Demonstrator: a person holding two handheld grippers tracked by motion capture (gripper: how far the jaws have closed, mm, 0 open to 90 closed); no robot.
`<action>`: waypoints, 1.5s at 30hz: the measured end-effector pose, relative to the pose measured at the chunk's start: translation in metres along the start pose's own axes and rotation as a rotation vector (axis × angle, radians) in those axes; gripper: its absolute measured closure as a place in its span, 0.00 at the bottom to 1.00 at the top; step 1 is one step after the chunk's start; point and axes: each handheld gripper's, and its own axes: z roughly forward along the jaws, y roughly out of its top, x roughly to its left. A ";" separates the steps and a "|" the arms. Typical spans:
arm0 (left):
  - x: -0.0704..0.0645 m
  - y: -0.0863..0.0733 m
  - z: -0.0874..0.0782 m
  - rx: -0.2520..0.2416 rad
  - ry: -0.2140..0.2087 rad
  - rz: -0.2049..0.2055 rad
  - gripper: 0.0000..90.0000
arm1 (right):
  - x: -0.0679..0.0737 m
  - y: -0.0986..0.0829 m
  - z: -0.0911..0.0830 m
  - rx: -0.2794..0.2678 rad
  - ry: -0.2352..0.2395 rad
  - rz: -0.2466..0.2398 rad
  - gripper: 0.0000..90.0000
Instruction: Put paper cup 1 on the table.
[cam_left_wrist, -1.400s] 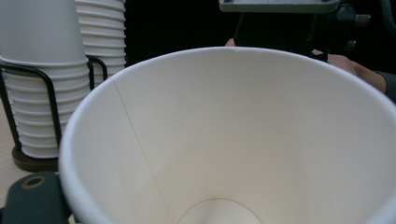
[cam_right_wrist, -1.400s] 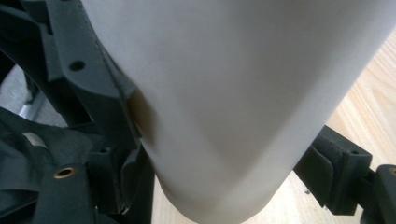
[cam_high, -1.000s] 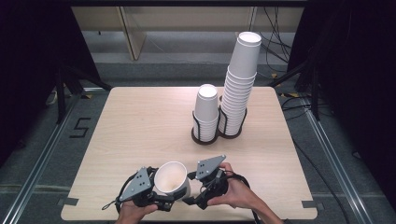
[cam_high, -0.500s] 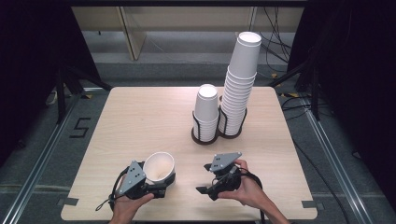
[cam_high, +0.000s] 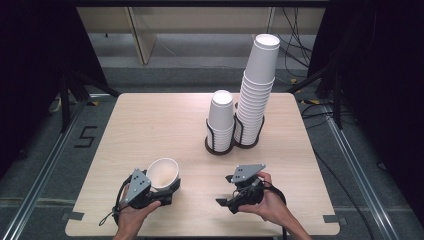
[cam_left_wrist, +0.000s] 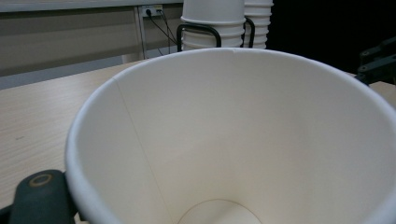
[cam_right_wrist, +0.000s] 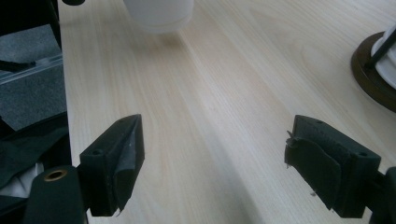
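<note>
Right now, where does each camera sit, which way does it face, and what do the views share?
High view: above the person's side, looking forward and down on the table; both hands, left hand-held gripper and right hand-held gripper show.
Left gripper view: rides the left hand-held gripper, looking into the cup toward the cup stacks; one jaw at lower left.
Right gripper view: rides the right hand-held gripper, looking low across the table; both jaws apart.
Shared: all three show the cup and the table.
</note>
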 end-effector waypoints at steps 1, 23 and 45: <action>0.001 0.000 0.001 0.009 0.005 0.001 0.15 | 0.000 -0.001 0.000 0.002 -0.007 -0.001 0.22; 0.044 0.012 0.058 0.018 0.092 -0.004 0.15 | -0.006 -0.017 -0.011 0.001 -0.048 0.038 0.22; 0.088 0.035 0.116 0.020 0.180 -0.031 0.15 | -0.007 -0.023 -0.010 0.009 -0.048 0.051 0.22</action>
